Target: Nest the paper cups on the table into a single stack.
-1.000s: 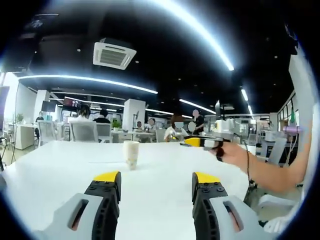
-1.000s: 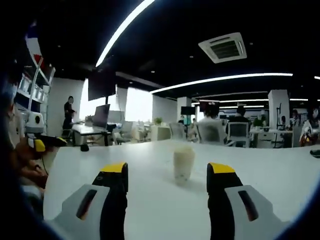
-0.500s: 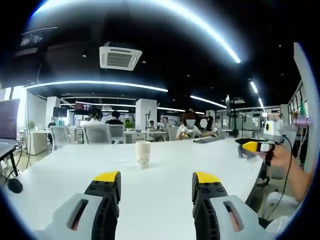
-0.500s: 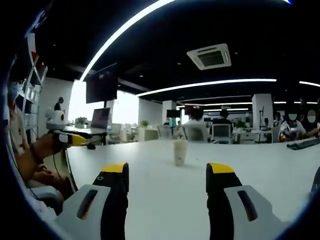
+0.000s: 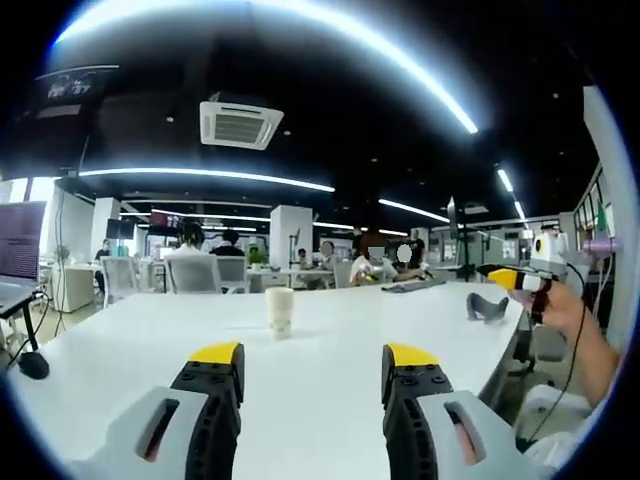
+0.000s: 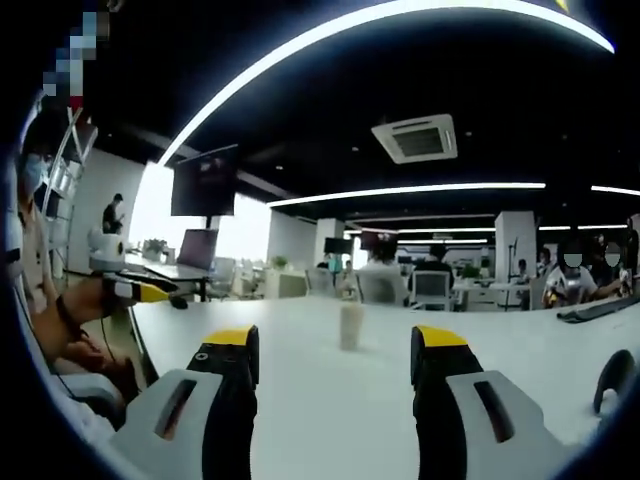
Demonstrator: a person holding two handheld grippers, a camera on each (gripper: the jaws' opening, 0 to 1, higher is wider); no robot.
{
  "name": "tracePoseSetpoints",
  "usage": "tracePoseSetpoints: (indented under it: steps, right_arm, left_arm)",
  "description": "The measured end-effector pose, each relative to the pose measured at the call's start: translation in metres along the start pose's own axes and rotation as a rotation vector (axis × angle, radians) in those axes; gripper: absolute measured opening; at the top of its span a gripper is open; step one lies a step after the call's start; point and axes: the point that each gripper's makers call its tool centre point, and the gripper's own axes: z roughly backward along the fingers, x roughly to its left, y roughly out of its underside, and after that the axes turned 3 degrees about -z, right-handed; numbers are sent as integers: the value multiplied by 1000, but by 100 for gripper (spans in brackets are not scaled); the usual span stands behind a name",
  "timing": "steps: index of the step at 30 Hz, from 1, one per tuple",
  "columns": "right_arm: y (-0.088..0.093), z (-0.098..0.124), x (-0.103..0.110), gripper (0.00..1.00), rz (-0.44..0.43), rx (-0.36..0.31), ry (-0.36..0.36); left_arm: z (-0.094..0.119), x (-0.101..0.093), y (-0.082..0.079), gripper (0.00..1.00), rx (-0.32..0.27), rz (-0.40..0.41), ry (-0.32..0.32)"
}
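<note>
A pale paper cup [image 5: 279, 312] stands upright on the white table [image 5: 120, 330], well ahead of my left gripper [image 5: 312, 356], which is open with nothing between its jaws. The same cup [image 6: 351, 325] appears small and distant in the right gripper view, beyond my right gripper [image 6: 335, 340], also open and holding nothing. At this size I cannot tell whether it is one cup or several nested. The right gripper [image 5: 515, 278] shows at the right of the left gripper view, held in a hand. The left gripper [image 6: 140, 291] shows at the left of the right gripper view.
A dark mouse-like object [image 5: 487, 306] lies near the table's right edge, seen again [image 6: 612, 378] in the right gripper view. Another dark mouse [image 5: 30, 365] sits at the left. Chairs, desks and seated people fill the office beyond the table.
Both grippers have drawn back from the cup, which now looks smaller and farther away in the right gripper view. Both stay open. The cup has not moved.
</note>
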Motion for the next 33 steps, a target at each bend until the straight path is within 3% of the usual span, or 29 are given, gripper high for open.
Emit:
tracePoseSetpoints:
  steps: [7,19,33]
  right_arm:
    - [10,0,-1,64,-8,10,-11]
    - [2,8,-5,64,9,-7,8]
    - [-1,15,-11,64,13,-20,26]
  left_arm:
    - [1,-5,-2,57,-2,-15,6]
    - [-5,-16,3,56,9,-28,39]
    - [-3,-14,-1,55,-2,-38,33]
